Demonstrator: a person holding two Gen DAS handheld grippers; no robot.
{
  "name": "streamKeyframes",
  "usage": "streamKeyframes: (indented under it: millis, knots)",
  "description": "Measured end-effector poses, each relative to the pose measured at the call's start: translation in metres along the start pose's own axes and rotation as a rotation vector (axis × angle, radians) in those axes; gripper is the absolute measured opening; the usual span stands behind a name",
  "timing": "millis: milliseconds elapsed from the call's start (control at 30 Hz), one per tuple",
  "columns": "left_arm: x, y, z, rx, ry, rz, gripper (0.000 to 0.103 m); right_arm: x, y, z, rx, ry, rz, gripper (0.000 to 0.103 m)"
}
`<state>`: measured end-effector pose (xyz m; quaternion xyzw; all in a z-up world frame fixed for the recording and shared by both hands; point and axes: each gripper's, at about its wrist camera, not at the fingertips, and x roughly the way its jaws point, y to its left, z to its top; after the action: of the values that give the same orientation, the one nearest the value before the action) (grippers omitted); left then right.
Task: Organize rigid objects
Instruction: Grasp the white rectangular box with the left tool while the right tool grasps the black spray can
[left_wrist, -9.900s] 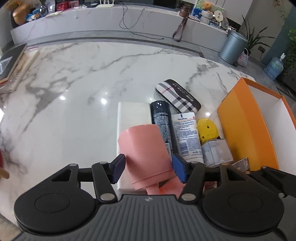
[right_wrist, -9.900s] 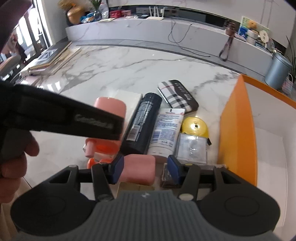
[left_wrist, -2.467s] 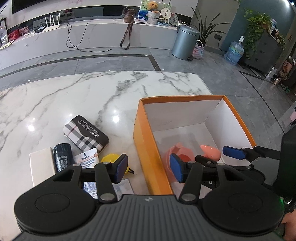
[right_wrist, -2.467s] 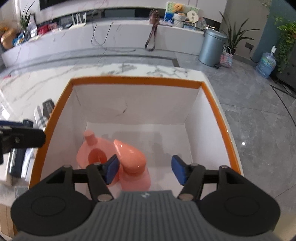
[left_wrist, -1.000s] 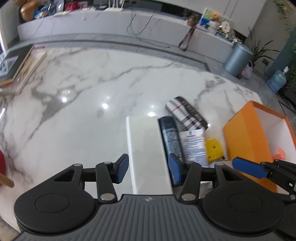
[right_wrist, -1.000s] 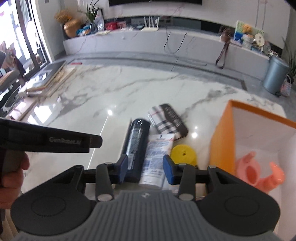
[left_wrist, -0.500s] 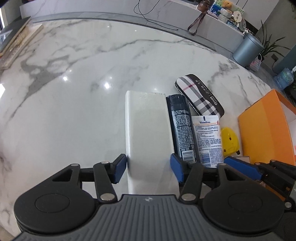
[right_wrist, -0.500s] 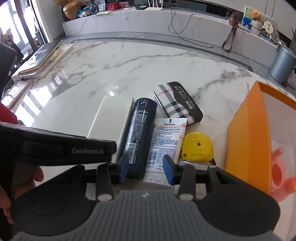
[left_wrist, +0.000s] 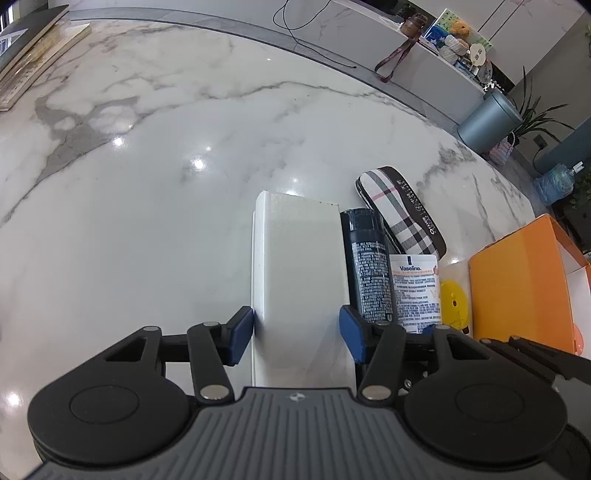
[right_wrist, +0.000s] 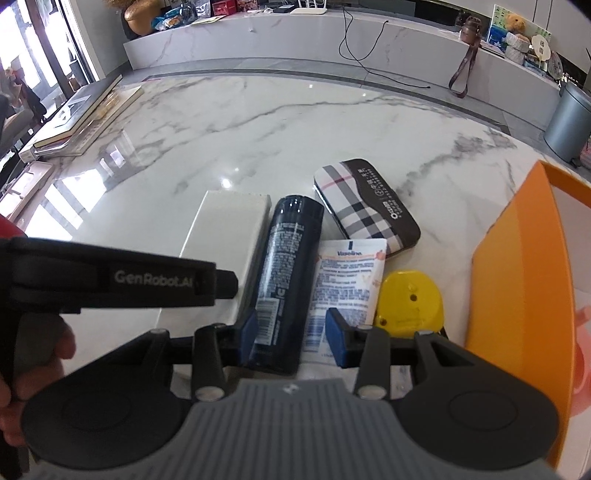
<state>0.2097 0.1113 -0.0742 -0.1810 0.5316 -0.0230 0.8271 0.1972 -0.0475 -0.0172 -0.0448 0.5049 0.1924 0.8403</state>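
- The left tool (left_wrist: 297, 334) is angled steeply downward, its jaws closing.
- The right tool (right_wrist: 290, 334) is likewise pitched down, jaws held partly apart.
- A hand (right_wrist: 22, 373) is seen gripping the left tool's handle.

Bright daylight from the left windows (right_wrist: 44, 74) glares off the glossy white marble counter (left_wrist: 147, 221); sharp focus, fisheye-bent edges.
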Motion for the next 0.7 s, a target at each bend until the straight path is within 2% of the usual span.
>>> streamKeyframes:
  millis: [100, 200, 333, 467, 533, 700]
  knots:
    - [0.003, 0.001, 0.001, -0.005, 0.007, -0.012, 0.064, 0.004, 0.003, 0.003, -0.004, 0.002, 0.003, 0.040]
    - [0.006, -0.001, 0.003, 0.004, -0.007, -0.011, 0.069, 0.009, 0.006, 0.006, -0.016, 0.004, 0.005, 0.033]
    - [0.012, -0.002, 0.003, 0.014, -0.004, -0.021, 0.073, 0.012, 0.006, 0.007, -0.016, 0.012, 0.006, 0.033]
    - [0.013, -0.007, 0.003, 0.054, -0.009, -0.003, 0.070, 0.013, 0.003, 0.009, -0.009, 0.019, 0.012, 0.034]
    - [0.012, -0.005, 0.003, 0.050, -0.003, -0.001, 0.064, 0.014, 0.005, 0.010, -0.018, 0.020, 0.010, 0.035]
    - [0.005, 0.006, 0.004, 0.032, 0.016, 0.029, 0.062, 0.021, 0.014, 0.011, -0.038, 0.022, -0.002, 0.041]
